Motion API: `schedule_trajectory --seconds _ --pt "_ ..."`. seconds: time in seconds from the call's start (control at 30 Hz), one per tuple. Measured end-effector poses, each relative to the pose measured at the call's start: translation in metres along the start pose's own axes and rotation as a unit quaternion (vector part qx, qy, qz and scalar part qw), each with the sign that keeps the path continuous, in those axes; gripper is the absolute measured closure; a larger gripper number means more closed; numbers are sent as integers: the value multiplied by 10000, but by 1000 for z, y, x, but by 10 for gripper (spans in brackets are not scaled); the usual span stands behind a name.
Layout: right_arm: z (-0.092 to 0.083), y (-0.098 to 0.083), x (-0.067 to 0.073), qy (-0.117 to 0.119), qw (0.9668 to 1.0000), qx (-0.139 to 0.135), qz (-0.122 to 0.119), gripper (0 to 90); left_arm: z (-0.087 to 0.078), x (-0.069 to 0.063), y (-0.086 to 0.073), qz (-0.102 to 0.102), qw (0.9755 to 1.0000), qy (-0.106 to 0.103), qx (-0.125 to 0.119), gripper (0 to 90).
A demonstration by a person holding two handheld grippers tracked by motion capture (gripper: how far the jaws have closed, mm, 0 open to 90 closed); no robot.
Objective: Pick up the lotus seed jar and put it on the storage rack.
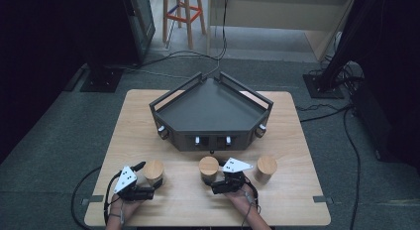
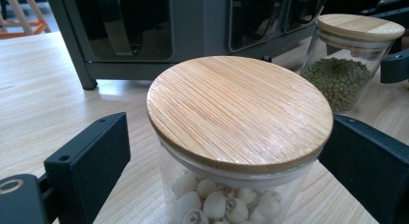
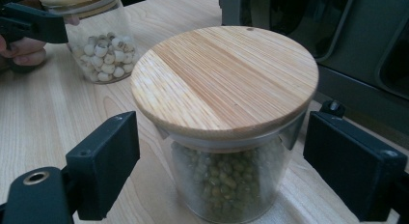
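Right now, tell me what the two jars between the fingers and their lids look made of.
Left jar: clear glass by the look, since the pale round seeds show through; clear plastic is possible. Right jar: the same, with green beans visible. Both lids: light wood or bamboo, with straight grain and a smooth, faintly shiny finish.

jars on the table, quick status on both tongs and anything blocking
Left tongs open, straddling the white-seed jar. Right tongs open around the green-bean jar, pads clear of glass. Third jar untouched, at right. Grey tray behind; nothing blocking.
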State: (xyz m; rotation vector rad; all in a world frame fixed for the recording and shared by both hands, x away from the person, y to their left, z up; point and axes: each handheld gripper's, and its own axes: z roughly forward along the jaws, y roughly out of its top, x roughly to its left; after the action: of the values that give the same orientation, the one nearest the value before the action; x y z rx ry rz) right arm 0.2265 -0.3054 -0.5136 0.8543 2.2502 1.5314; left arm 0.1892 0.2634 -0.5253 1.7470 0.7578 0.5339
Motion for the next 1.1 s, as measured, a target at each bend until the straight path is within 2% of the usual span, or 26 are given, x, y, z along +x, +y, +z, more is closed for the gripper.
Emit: schedule_trajectory --seconds 0.1,0.7,1.07,1.1 --pt "0 0 0 -24 10000 12 -2 124 -1 2 -2 -97 9999 -30 -52 42" --pt "1 1 1 -21 10000 52 -7 124 0 -3 3 -60 9998 143 84 52" --pt "0 1 2 -37 10000 45 -43 127 2 -1 4 -114 9998 99 125 66" --pt "0 1 2 -40 10000 49 -42 127 1 0 4 -96 9999 59 117 93"
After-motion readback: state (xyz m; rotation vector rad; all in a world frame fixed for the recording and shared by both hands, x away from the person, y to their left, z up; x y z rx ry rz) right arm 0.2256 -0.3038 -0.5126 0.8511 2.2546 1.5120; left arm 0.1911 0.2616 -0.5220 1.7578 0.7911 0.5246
